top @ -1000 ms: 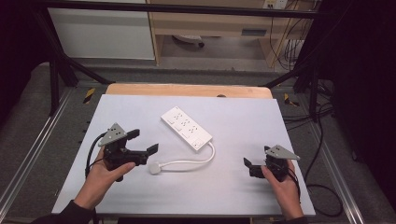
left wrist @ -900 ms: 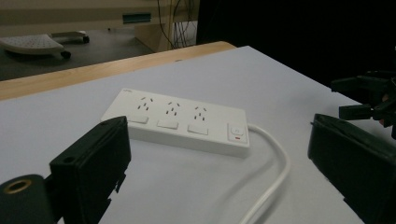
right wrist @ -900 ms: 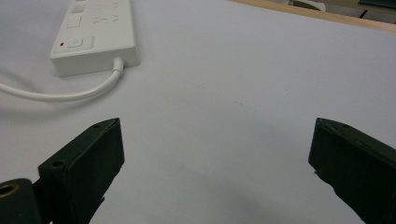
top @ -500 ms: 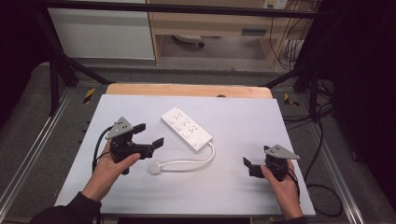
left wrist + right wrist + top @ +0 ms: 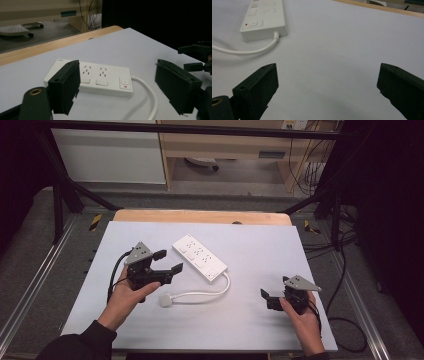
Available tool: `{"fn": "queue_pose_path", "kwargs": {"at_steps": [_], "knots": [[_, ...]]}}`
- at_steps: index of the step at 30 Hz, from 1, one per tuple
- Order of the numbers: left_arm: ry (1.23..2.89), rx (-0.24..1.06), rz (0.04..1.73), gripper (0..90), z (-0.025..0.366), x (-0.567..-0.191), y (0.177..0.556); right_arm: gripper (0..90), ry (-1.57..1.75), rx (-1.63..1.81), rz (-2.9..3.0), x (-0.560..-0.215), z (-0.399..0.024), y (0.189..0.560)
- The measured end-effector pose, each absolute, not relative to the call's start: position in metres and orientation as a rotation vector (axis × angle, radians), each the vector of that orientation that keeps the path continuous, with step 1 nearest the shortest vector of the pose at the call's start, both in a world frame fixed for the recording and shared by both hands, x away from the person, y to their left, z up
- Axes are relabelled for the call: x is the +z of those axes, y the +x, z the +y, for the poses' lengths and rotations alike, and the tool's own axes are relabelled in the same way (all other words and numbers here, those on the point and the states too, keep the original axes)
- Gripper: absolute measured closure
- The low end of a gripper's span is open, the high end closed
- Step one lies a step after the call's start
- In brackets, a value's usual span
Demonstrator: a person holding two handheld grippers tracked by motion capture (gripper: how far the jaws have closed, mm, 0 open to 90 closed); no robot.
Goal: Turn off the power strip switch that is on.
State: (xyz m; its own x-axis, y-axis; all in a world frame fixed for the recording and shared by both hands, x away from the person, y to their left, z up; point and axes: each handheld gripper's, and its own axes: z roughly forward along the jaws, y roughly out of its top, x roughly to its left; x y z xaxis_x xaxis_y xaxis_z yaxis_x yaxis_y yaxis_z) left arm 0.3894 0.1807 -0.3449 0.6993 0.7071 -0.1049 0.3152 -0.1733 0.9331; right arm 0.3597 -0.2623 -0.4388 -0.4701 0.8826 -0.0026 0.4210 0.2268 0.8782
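Pale grey and matte, the rectangular tabletop [image 5: 250, 330] has bare surface along its near edge, where 2 hands come in from below.

At the near right, the right hand's black two-jaw gripper [image 5: 267, 298] sits low over open table close to the right edge. Its jaws stand wide apart with nothing between them; the right gripper view shows bare surface in the gap.

At the left, a little farther in, the left hand's black two-jaw gripper [image 5: 169, 261] hangs above the table, pointing at the end of the strip. Its jaws have just been closing, yet a broad gap remains and they hold nothing. In the left gripper view the strip lies beyond the jaws, untouched.

Between the 2 grippers lies 1 white plastic plug [image 5: 165, 300] on the end of 1 white rounded cord [image 5: 205, 293], which curves right and up into the strip.

Mid-table lies 1 white rectangular plastic power strip [image 5: 199, 257], flat and set diagonally, its switch end toward the near right. Open surface surrounds it on every side, widest at the right.

Beyond it, 1 band of light wood [image 5: 200, 216] forms the far edge of the table.
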Motion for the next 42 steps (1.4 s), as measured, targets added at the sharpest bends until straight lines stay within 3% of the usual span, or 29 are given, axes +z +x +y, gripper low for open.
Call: {"fn": "queue_pose_path", "kwargs": {"at_steps": [17, 34, 42], "knots": [[1.791, 0.433, 0.828, 59.0, 0.179, -0.344, 0.398, 4.3, 1.193, 1.177, 1.996, -0.439, -0.263, 0.360], [1.873, 0.423, 0.786, 83.1, 0.166, -0.360, 0.417, 4.3, 1.199, 1.181, 1.993, -0.439, -0.263, 0.360], [1.893, 0.405, 0.793, 89.5, 0.156, -0.361, 0.433, 3.9, 1.197, 1.184, 1.982, -0.439, -0.263, 0.360]]}}
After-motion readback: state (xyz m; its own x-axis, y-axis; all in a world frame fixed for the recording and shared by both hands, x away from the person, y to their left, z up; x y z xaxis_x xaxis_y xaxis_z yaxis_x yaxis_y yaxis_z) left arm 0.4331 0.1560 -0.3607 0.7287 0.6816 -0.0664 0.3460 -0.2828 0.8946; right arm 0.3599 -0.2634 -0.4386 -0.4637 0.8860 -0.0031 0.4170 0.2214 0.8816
